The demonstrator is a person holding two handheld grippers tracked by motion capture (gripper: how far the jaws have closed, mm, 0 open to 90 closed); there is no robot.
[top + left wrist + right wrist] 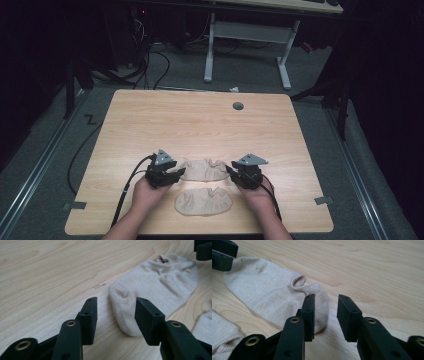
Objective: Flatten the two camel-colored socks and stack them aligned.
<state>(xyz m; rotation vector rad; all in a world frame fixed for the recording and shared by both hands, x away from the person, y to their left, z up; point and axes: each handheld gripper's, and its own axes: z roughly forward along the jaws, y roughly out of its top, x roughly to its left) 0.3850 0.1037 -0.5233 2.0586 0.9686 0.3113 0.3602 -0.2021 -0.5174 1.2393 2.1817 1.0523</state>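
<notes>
Left gripper (116,315) right finger (147,320) covering part of far sock (155,287) toe. Near sock (203,326) running off frame edge, sliver showing. Right gripper (325,315) left finger (308,315) hiding far sock's heel edge. In high view, person's forearms (135,220) being cut off at bottom; desk (280,5) running off top.
</notes>
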